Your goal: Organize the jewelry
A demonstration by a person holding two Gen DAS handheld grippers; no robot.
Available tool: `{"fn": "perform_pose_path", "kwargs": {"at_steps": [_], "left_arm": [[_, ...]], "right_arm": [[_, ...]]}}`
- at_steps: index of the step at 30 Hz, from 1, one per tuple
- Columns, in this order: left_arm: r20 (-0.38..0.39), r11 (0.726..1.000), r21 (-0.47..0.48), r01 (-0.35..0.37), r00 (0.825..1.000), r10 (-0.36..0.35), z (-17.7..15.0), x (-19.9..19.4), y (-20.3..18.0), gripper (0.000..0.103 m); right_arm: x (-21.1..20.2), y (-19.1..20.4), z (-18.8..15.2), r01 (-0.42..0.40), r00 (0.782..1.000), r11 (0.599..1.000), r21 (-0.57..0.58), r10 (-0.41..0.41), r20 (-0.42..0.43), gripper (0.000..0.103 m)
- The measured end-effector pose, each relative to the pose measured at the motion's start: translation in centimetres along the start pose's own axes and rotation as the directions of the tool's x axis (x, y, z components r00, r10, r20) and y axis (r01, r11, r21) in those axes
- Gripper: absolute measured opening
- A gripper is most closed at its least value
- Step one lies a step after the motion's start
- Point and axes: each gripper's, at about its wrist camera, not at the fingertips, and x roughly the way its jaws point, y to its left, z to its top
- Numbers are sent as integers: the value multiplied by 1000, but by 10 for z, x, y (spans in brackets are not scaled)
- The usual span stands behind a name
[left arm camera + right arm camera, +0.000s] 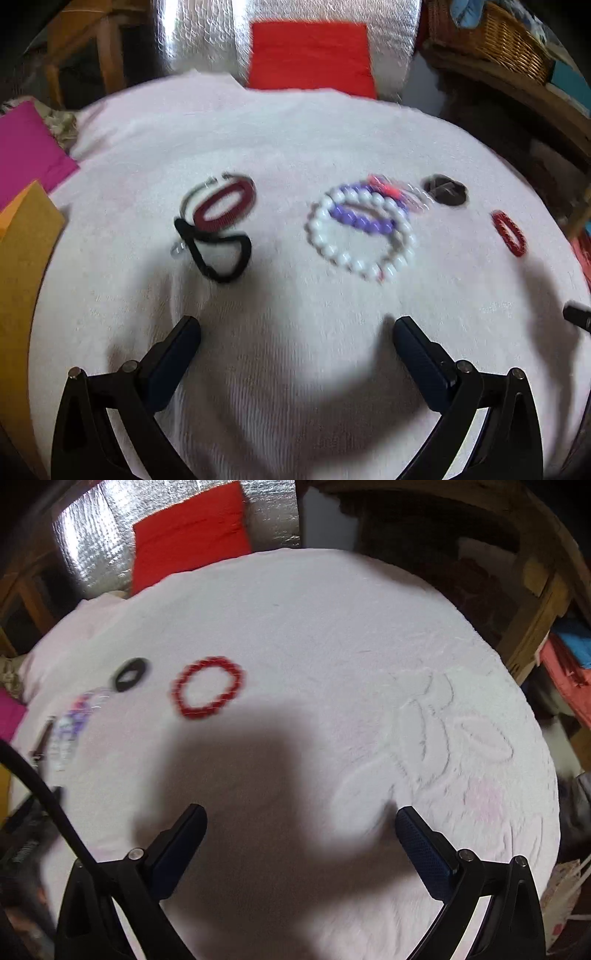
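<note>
Both the left tongs [295,328] and right tongs [301,818] gape wide and empty above a nubby white towel [295,140]. On it lie a white bead bracelet [360,236] overlapping a purple one [364,218], a dark red oval bangle [225,203], a fuzzy black loop [216,251], and a red beaded ring [207,688] beside a black disc [131,674].

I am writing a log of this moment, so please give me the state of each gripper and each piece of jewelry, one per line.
left gripper: open, holding nothing, above the towel.
right gripper: open, holding nothing.
white bead bracelet: flat, overlapping the purple bead bracelet.
black hair tie: bent, touching the dark red bangle.
red bead bracelet: flat, lying alone.
black ring: flat, lying alone.
</note>
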Motion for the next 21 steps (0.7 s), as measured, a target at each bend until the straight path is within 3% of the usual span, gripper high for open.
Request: {"fn": "perform_pose_path", "kwargs": {"at_steps": [2,4,6,9,12,14,21], "left_arm": [[-34,997,-62,35,999,-37,-3,-22,7,103],[56,997,-62,-49,997,53,-11,-64,10,103],[162,991,-28,-131,978,134,-18,-116,10,103],[293,970,-15,-245,926,238,-32,-193,12,103],[347,952,-26,-305,890,295,-34,-237,17,103],[383,948,-33,-316,872,304,-40,-264,16,103],[455,952,-48,-301,842,290,-64,-321,13,103]], "right_arm": [[-39,13,-2,-5,996,1000,-3,5,89,103],[-83,29,-9,-44,985,998,-54,52,164,103],[-121,44,-22,-37,970,994,-99,60,234,103],[-165,60,-46,-38,948,991,-131,77,310,103],[-191,82,-67,-62,935,989,-133,104,339,103],[-208,91,-81,-91,926,986,-141,136,351,103],[-257,104,-124,-110,899,981,-158,166,405,103]]}}
